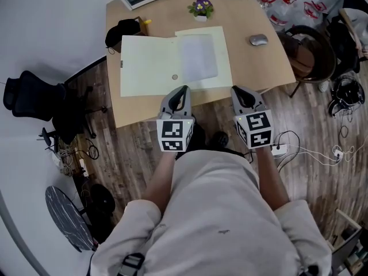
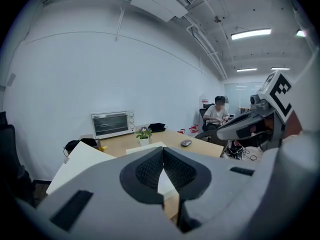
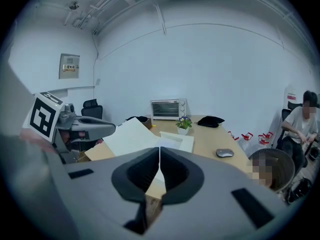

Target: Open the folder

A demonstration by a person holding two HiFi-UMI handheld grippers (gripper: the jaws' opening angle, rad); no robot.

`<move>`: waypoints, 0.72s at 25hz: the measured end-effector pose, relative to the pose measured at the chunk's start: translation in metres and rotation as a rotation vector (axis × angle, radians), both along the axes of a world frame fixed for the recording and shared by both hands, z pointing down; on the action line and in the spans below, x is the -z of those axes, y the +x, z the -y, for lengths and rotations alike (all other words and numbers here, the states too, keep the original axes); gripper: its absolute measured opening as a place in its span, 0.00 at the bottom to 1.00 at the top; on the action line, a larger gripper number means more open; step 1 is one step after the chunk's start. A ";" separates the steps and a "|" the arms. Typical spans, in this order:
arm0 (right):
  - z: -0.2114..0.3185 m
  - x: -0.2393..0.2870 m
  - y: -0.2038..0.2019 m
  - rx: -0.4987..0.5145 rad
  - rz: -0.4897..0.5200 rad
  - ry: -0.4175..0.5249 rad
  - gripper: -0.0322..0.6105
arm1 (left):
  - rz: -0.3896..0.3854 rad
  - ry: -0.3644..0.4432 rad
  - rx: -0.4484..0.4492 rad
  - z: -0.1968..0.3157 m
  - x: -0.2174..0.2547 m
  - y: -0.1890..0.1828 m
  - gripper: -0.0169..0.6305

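Closed and empty, left gripper (image 1: 183, 89) and right gripper (image 1: 237, 89) hang at the near edge of the table (image 1: 259, 68), by the folder (image 1: 149, 62) lying open and flat; a low forward sweep would likely catch its near edge and fold a cover back over

I see a pale cream folder (image 1: 149, 62) on a light tan wooden table (image 1: 253, 68), with dark brown floor planks (image 1: 132, 148) below. My left gripper (image 1: 184, 89) and right gripper (image 1: 237, 91) are grey, each carrying black-and-white square markers. Near the top edge sit purple flowers (image 1: 200, 6) and a silver-grey mouse (image 1: 258, 39).
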State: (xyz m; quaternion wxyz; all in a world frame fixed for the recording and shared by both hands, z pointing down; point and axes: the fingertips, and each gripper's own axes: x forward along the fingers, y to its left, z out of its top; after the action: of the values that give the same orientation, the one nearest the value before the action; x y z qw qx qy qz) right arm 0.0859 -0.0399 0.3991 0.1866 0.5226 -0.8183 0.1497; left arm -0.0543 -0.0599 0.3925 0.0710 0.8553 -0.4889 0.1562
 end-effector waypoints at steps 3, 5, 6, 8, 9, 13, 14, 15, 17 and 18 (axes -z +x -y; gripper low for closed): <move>0.000 0.006 -0.003 -0.002 0.014 0.016 0.06 | -0.010 0.002 -0.019 -0.001 0.003 0.007 0.03; 0.000 0.008 -0.005 -0.003 0.020 0.024 0.05 | -0.012 0.000 -0.028 -0.001 0.003 0.011 0.03; 0.000 0.008 -0.005 -0.003 0.020 0.026 0.05 | -0.014 -0.002 -0.033 -0.001 0.003 0.013 0.03; -0.001 0.008 -0.007 -0.001 0.015 0.028 0.05 | -0.017 -0.002 -0.042 -0.002 0.005 0.016 0.03; -0.001 0.008 -0.007 0.000 0.012 0.029 0.05 | -0.019 -0.001 -0.046 -0.002 0.006 0.017 0.03; 0.003 0.008 -0.005 -0.008 0.018 0.026 0.05 | -0.024 -0.004 -0.059 0.001 0.007 0.022 0.03; 0.004 0.008 -0.005 -0.012 0.024 0.026 0.05 | -0.025 -0.005 -0.061 0.002 0.008 0.022 0.03; 0.005 0.008 -0.004 -0.017 0.029 0.025 0.05 | -0.026 -0.006 -0.062 0.002 0.008 0.022 0.03; 0.005 0.007 -0.003 -0.024 0.034 0.025 0.05 | -0.028 -0.007 -0.062 0.001 0.008 0.022 0.03; 0.005 0.006 -0.003 -0.025 0.035 0.025 0.05 | -0.030 -0.008 -0.061 0.001 0.007 0.022 0.03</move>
State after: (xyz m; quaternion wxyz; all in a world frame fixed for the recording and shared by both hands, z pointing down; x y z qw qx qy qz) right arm 0.0829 -0.0452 0.3930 0.1636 0.5326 -0.8166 0.1509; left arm -0.0328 -0.0612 0.3853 0.0771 0.8718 -0.4607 0.1476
